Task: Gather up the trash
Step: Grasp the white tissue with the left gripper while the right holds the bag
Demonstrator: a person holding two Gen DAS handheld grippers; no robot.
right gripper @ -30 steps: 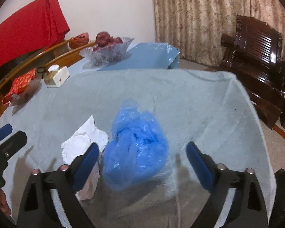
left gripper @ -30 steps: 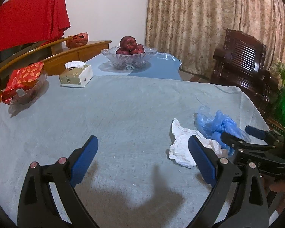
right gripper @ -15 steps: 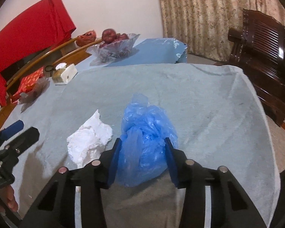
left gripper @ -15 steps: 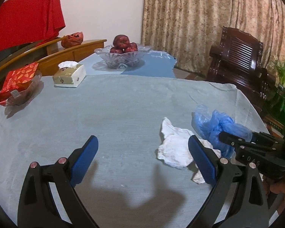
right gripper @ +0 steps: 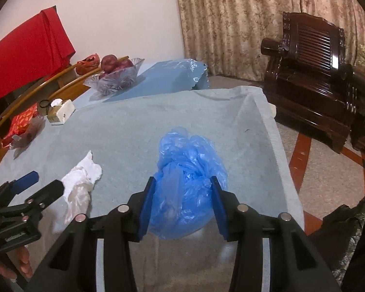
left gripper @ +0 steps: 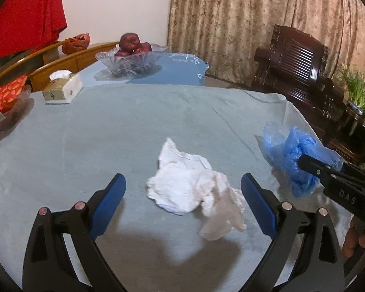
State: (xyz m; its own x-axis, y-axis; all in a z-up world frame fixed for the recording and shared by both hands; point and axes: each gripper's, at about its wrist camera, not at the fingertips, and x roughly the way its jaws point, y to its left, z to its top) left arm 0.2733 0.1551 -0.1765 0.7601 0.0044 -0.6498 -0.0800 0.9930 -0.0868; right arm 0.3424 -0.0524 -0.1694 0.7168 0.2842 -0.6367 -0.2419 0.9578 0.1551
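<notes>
While bagged, tissue box (left gripper: 62, 88) afar

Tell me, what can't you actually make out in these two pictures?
- Inside of the blue plastic bag: right wrist view, its crumpled film hides any contents; the right gripper covers its sides.
- Where trash goes: no bin shows in either view.
- Tissue box print: left wrist view, too small to read.
- Near edge of the white crumpled paper: left wrist view, blurred; the left gripper is open around it.
</notes>
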